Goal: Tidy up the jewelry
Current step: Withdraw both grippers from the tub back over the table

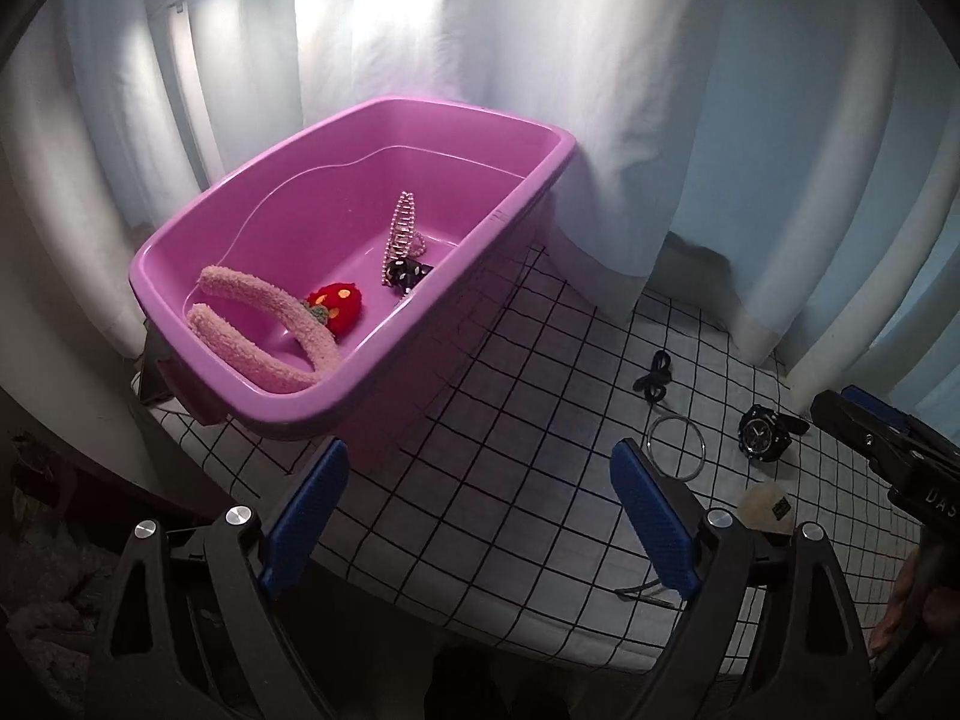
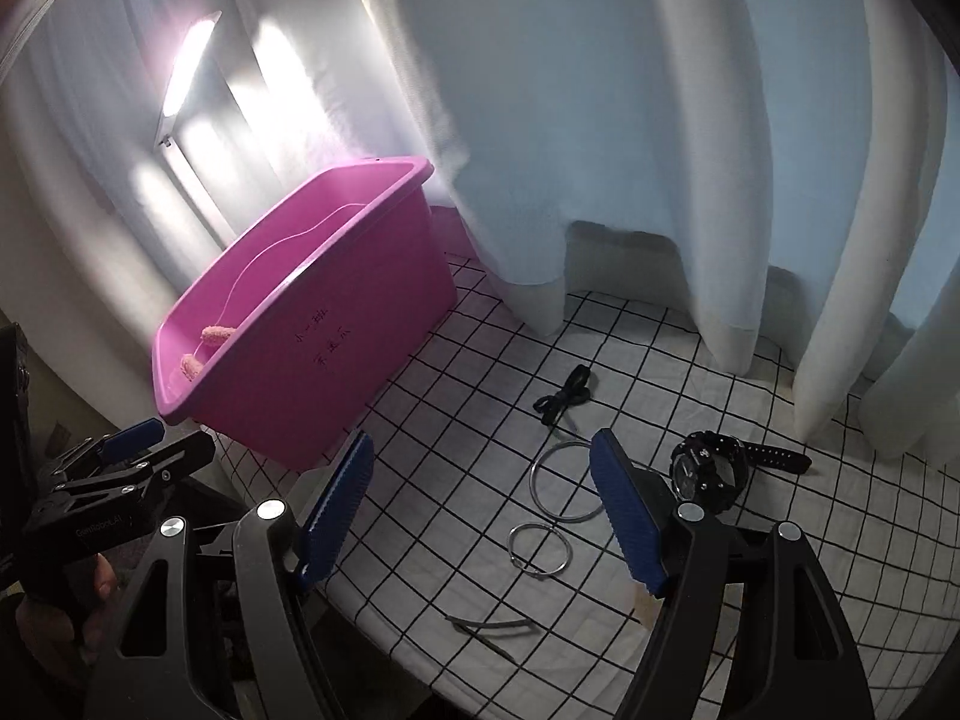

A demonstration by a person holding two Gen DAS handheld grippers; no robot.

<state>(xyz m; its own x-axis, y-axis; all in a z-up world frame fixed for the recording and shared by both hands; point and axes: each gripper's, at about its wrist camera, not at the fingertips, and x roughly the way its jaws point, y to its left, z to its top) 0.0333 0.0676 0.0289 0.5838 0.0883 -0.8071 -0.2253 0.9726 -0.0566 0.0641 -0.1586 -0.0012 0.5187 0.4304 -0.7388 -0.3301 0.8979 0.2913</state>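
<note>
Both tongs, left gripper (image 1: pixel 480 516) and right gripper (image 2: pixel 480 510), gape empty; fuzzy pink headband (image 1: pixel 264 330) and pearl strand (image 1: pixel 403 228) lie in the pink plastic tub (image 1: pixel 240 372), while black wristwatch (image 2: pixel 711 468) and silver rings (image 2: pixel 564 483) wait on the checked cloth (image 2: pixel 780 570).

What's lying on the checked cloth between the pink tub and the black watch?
Between the pink tub and black watch, the right wrist view shows a black hair tie and large silver ring.

Handwritten dark characters stand in two columns on the outer side wall of the pink tub (image 2: pixel 312 354), too small to read surely, while left of the tub the left gripper (image 2: pixel 129 441) bears "GenRobot.AI" on its black body, and the right gripper (image 1: pixel 864 414) shows "DAS".
</note>
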